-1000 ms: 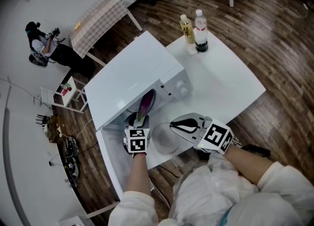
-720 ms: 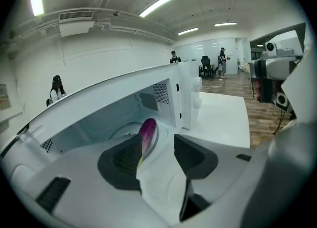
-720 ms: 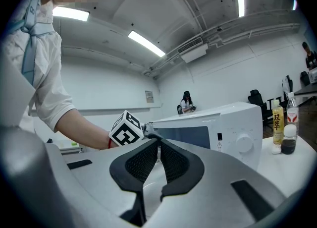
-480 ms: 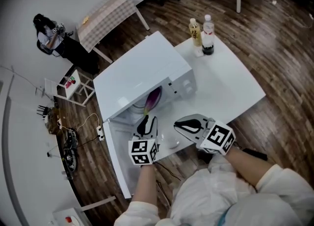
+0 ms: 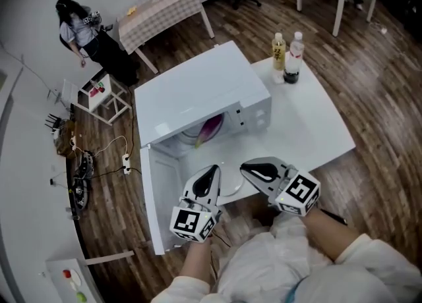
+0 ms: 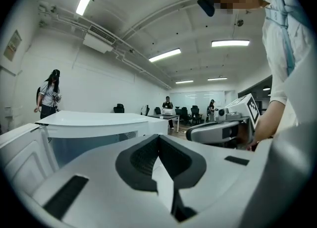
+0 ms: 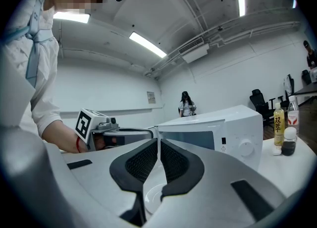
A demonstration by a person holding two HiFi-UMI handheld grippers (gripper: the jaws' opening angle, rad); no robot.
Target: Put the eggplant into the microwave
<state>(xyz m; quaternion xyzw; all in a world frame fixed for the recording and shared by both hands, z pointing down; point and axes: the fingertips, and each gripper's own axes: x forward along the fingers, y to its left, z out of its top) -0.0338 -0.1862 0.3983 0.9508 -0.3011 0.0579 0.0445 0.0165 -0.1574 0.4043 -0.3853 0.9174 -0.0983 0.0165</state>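
Observation:
The purple eggplant [image 5: 211,126] lies inside the white microwave [image 5: 198,94], on its turntable. The microwave door [image 5: 158,196] hangs wide open toward the left. My left gripper [image 5: 212,171] floats in front of the opening, clear of the eggplant. Its jaws have just been closing and now stand shut with nothing between them [image 6: 158,138]. My right gripper [image 5: 247,168] hovers beside it over the table's near edge, also shut and empty [image 7: 158,140]. Each gripper shows in the other's view: the right gripper [image 6: 218,130] and the left gripper [image 7: 114,133].
A white plate [image 5: 229,186] sits on the white table [image 5: 303,124] below the grippers. Two bottles [image 5: 279,50] [image 5: 295,55] stand at the table's far corner. A person [image 5: 82,28] stands beyond a checked table [image 5: 158,8].
The left gripper let go of the eggplant inside the microwave, pulled back out and upward toward me, and its jaws closed. The right gripper rose slightly.

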